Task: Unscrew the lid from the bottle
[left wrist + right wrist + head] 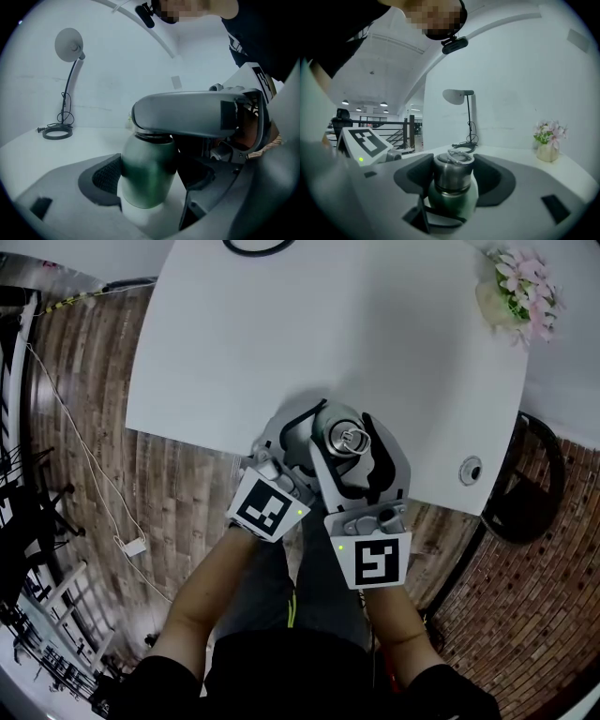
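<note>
Bracing the green metal bottle [147,166] on the white desk [281,334] in the clamped jaws of the left gripper [151,185], we are centring the right gripper [454,182], jaws open, squarely around its steel lid [452,171].

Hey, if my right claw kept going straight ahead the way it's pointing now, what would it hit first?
The metal lid of the green bottle. It already stands between the right claw's jaws, so there looks to be almost no free way ahead of it.
</note>
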{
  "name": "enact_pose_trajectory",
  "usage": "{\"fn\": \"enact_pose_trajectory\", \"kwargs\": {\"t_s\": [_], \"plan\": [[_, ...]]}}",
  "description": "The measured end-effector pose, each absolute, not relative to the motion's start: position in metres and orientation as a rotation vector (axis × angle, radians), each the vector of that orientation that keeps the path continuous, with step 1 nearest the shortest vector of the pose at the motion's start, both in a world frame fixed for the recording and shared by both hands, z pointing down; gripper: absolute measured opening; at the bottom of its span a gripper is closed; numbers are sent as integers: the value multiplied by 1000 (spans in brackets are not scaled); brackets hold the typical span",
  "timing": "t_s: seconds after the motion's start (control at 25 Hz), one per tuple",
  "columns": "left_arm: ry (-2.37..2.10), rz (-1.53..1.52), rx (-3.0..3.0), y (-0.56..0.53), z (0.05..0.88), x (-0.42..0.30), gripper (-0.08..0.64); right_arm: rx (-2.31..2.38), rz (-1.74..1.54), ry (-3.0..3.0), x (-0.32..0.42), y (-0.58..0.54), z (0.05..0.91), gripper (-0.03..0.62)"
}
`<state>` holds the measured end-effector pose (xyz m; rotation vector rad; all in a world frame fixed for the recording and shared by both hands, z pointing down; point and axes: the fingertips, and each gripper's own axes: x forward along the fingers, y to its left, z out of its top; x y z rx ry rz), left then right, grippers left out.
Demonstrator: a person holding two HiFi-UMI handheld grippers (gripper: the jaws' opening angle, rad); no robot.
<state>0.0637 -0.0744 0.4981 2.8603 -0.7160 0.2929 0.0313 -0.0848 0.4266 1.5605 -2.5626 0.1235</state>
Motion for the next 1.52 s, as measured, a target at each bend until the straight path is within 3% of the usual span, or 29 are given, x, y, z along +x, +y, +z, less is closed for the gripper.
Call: {"fn": "enact_pose_trajectory", "kwargs": {"t_s": [0.2,0.6,1.12,1.52], "plan": [[-717,294,2861,-74,499,63,368,1382,184,-2638,31,-79,434,265],[-716,293,2865,-74,498,63,368,320,147,-2853,19,-67,434,265],[-710,297,2866,-73,498,62,368,354,175,-2876,17,-68,433,267],[-713,295,2864,-74,499,63,368,584,201,-2873,35,-67,431,305]]}}
